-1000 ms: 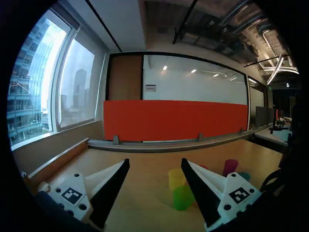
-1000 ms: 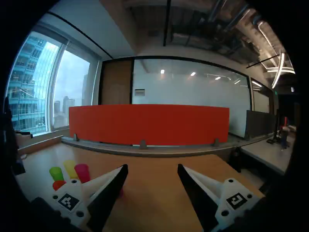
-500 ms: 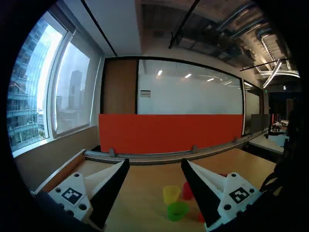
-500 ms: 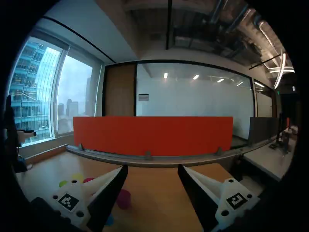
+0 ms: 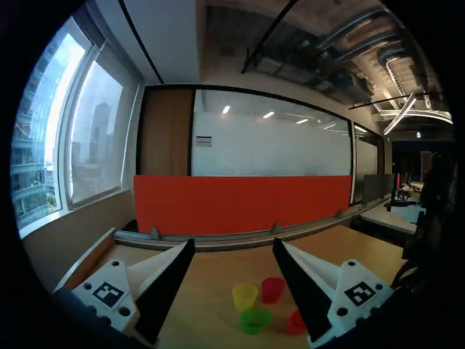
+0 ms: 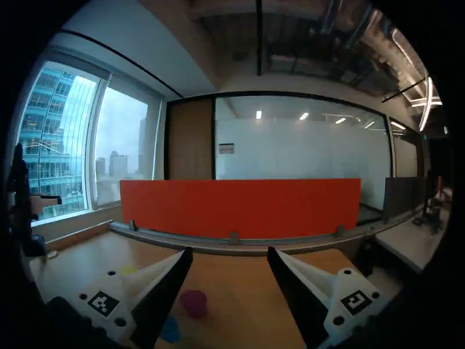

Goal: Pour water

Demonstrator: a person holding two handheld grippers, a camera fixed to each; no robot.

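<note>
Both grippers are hovering over the wooden desk (image 5: pixel 212 282) and facing the orange divider (image 5: pixel 241 203), which is standing along the desk's far edge.

In the left gripper view, the left gripper (image 5: pixel 232 243) is keeping its jaws spread wide, and nothing is sitting between its fingers. Four small plastic cups are standing on the desk on the near side of the divider, well apart from it. The yellow cup (image 5: pixel 244 295) and the red cup (image 5: pixel 272 289) are standing upright side by side, closest to the divider. The green cup (image 5: pixel 254 320) is sitting just behind them, farther from the divider, with its open mouth showing. An orange-red cup (image 5: pixel 295 323) is sitting about as far from the divider as the green one, and one white finger is partly hiding it. I cannot tell whether any cup is holding water.

In the right gripper view, the right gripper (image 6: pixel 228 253) is also holding its jaws wide apart and is gripping nothing. A magenta cup (image 6: pixel 193 302) is standing on the desk on the near side of the divider, well apart from it. A blue cup (image 6: pixel 170 330) is sitting farther still from the divider, half hidden by a finger.

Above the divider, a frosted glass wall (image 6: pixel 302 151) is catching the ceiling lights. To the divider's left, tall windows (image 6: pixel 64 151) are letting in daylight.
</note>
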